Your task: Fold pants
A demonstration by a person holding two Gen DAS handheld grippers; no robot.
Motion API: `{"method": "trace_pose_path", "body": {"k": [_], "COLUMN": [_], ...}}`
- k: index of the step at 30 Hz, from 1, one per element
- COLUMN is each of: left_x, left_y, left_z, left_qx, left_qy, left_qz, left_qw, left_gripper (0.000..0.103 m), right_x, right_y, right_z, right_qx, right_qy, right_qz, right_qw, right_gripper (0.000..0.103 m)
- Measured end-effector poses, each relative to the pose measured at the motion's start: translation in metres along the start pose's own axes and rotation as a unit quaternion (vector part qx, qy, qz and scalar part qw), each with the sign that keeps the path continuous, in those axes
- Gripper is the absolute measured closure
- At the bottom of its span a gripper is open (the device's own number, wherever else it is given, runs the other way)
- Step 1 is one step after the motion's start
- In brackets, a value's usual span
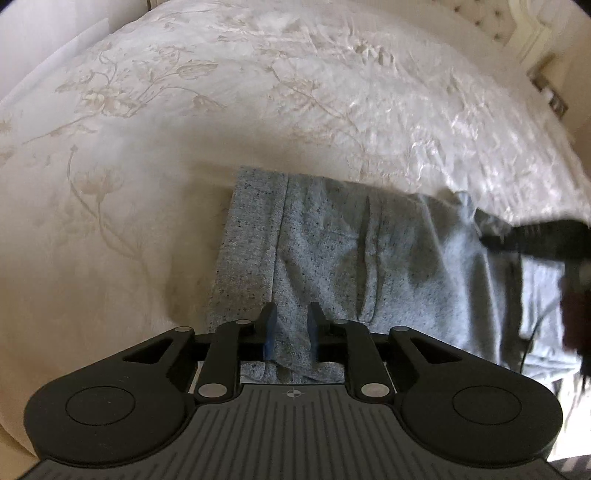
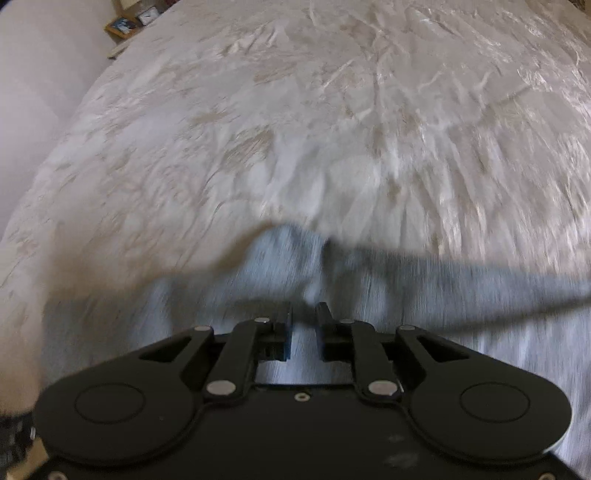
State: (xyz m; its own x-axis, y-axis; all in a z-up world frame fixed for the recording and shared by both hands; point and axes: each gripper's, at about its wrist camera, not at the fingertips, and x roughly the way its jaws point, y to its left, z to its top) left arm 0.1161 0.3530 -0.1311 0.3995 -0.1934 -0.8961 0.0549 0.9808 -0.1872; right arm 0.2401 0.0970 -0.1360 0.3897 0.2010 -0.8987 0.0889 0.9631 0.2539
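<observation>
Grey speckled pants lie on a cream bed. In the left wrist view my left gripper has its jaws close together with a fold of the pants fabric between them, near the waistband end. The right gripper shows at the far right of that view, gripping a raised corner of the pants. In the blurred right wrist view my right gripper has narrow jaws with grey pants fabric bunched between and above them.
The cream bedspread with a raised flower pattern fills both views. A headboard is at the top right of the left wrist view. A bedside table with frames is at the far left of the right wrist view.
</observation>
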Motion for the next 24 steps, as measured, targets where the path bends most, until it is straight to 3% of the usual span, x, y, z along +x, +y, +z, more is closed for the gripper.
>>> {"method": "trace_pose_path", "body": {"k": [2, 4, 6, 10, 14, 18, 21, 24], "left_x": [-0.002, -0.005, -0.009, -0.015, -0.013, -0.009, 0.0, 0.012], "left_y": [0.003, 0.006, 0.01, 0.008, 0.005, 0.007, 0.006, 0.009], "left_z": [-0.001, -0.003, -0.008, -0.025, -0.044, -0.06, -0.061, -0.057], "left_qx": [-0.003, -0.007, -0.019, -0.022, -0.037, -0.079, -0.093, -0.118], "left_qy": [-0.004, -0.009, -0.015, -0.013, -0.003, -0.001, -0.013, -0.022], "left_qz": [-0.009, -0.015, -0.035, -0.052, -0.057, -0.073, -0.078, -0.094], "left_qw": [0.9999, 0.9998, 0.9991, 0.9983, 0.9977, 0.9942, 0.9925, 0.9883], "left_gripper": [0.075, 0.045, 0.036, 0.035, 0.034, 0.032, 0.024, 0.023], "right_x": [-0.011, -0.019, -0.024, -0.032, -0.042, -0.044, -0.042, -0.041], "right_y": [0.0, -0.002, -0.004, -0.01, -0.01, -0.009, -0.006, -0.002], "right_z": [-0.021, -0.043, -0.062, -0.106, -0.129, -0.133, -0.131, -0.13], "right_qx": [-0.005, -0.009, -0.013, -0.018, -0.026, -0.027, -0.037, -0.05], "right_qy": [0.008, 0.021, 0.037, 0.074, 0.077, 0.08, 0.084, 0.087], "right_qz": [0.006, 0.008, 0.01, 0.009, 0.012, 0.01, 0.006, 0.001], "right_qw": [1.0, 1.0, 0.999, 0.997, 0.997, 0.996, 0.996, 0.995], "right_gripper": [0.087, 0.087, 0.086, 0.084, 0.084, 0.083, 0.082, 0.082]}}
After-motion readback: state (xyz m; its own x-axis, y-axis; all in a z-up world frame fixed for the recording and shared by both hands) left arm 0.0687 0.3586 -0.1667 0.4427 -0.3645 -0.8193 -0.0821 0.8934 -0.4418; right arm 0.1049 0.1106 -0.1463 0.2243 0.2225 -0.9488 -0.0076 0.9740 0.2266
